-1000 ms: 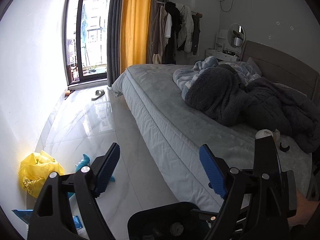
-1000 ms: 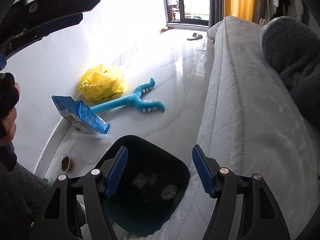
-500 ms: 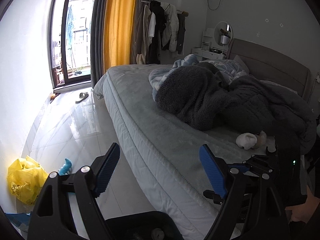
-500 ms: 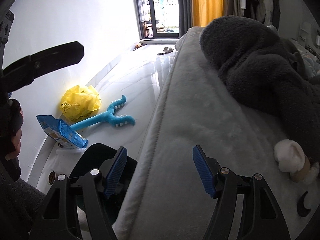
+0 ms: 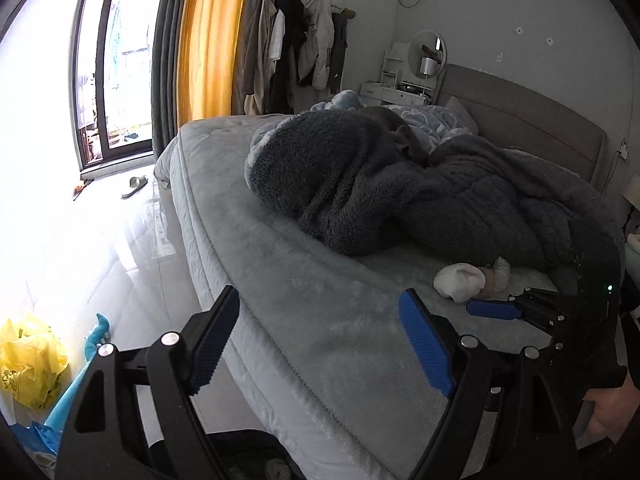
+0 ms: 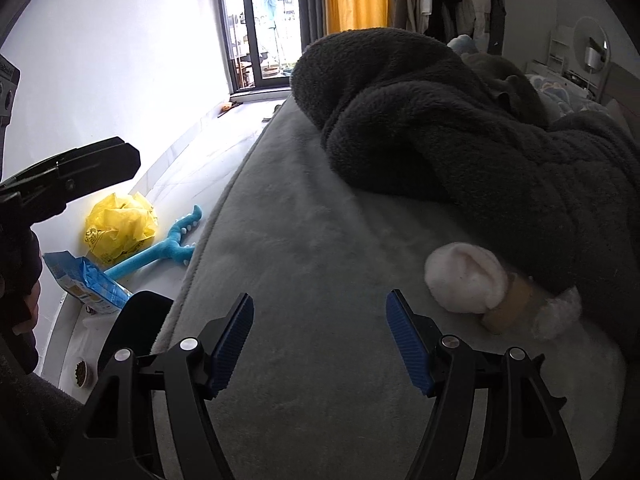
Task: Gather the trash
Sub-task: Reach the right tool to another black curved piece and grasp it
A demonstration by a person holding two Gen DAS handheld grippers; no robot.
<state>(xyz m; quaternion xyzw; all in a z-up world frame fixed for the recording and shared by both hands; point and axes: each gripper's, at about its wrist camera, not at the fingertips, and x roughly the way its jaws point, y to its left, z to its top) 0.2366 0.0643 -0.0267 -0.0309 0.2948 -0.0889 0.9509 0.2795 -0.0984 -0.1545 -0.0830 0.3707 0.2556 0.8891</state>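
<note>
A white crumpled wad lies on the grey bed beside a tan cardboard roll and a small white tuft, right up against the dark blanket. My right gripper is open and empty above the bed, the wad ahead to its right. My left gripper is open and empty over the bed's edge; the wad also shows in its view. The black trash bin stands on the floor beside the bed, also low in the left wrist view.
On the floor by the wall lie a yellow plastic bag, a blue toy, a blue packet and a small bowl. A slipper lies near the window. The headboard is at the far right.
Both grippers have moved from over the bin and floor to above the bed. The white wad and roll are now closer in the right wrist view. Both stay open.
</note>
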